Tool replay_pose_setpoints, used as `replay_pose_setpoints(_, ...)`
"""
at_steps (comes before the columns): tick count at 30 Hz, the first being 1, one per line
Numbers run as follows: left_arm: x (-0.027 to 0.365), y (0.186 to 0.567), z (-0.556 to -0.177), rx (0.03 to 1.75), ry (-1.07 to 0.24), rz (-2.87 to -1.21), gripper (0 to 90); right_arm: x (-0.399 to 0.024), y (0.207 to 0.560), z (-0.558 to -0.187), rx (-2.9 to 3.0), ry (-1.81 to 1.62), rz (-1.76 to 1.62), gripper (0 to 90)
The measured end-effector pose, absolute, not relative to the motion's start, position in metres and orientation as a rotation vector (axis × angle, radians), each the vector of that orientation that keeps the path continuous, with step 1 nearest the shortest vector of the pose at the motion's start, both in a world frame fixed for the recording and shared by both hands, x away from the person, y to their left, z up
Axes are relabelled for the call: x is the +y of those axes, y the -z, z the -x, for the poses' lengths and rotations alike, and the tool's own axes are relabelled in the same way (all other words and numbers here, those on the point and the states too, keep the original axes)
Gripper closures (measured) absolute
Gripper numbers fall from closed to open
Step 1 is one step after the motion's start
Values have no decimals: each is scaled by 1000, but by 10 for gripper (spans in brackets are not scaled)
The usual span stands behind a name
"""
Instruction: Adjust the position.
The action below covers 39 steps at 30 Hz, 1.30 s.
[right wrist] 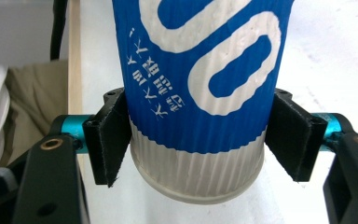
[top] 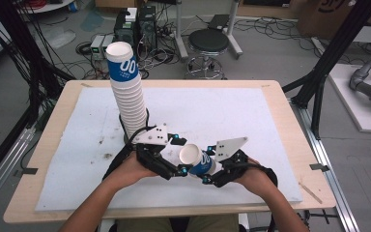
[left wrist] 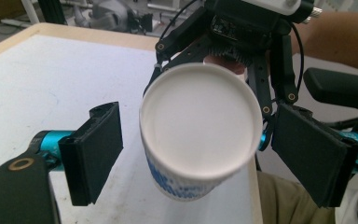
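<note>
While the right tool (right wrist: 198, 142) pinches a blue-and-white paper cup (top: 196, 160) at lower centre of the high view, the left tool (left wrist: 200, 154) stands spread around its rim, not touching.

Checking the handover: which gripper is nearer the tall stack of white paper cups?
Left. The left gripper sits just right of the tall stack of white paper cups, at its base; the right gripper, clamped on the single blue-and-white cup, lies farther right.

A black stool (top: 208, 42) and computer boxes (top: 134, 26) (floor, beyond table (top: 43, 140)).
</note>
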<state>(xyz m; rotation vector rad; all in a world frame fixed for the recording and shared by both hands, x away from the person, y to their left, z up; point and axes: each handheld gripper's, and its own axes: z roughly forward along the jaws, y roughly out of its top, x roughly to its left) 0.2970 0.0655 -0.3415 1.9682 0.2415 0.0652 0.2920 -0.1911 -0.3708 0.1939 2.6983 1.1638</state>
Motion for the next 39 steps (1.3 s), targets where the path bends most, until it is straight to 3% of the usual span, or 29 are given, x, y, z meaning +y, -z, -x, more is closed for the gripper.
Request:
replay_pose_setpoints(9,53,346,-299,225,-21,-2078,169,-181,369,-292,2766,-1033,-114,284)
replay_pose_setpoints(25,51,352,-303,197,40,-2155,283,-173,364,-289,2812,-850,-27,284)
replay_pose_setpoints(33,56,354,-303,186,24,-2116,293,-177,364,-289,2799,-890,-37,231)
replay_pose_setpoints(39,64,358,-304,213,27,-2049,293,-188,358,-287,2719,-1135,-129,213)
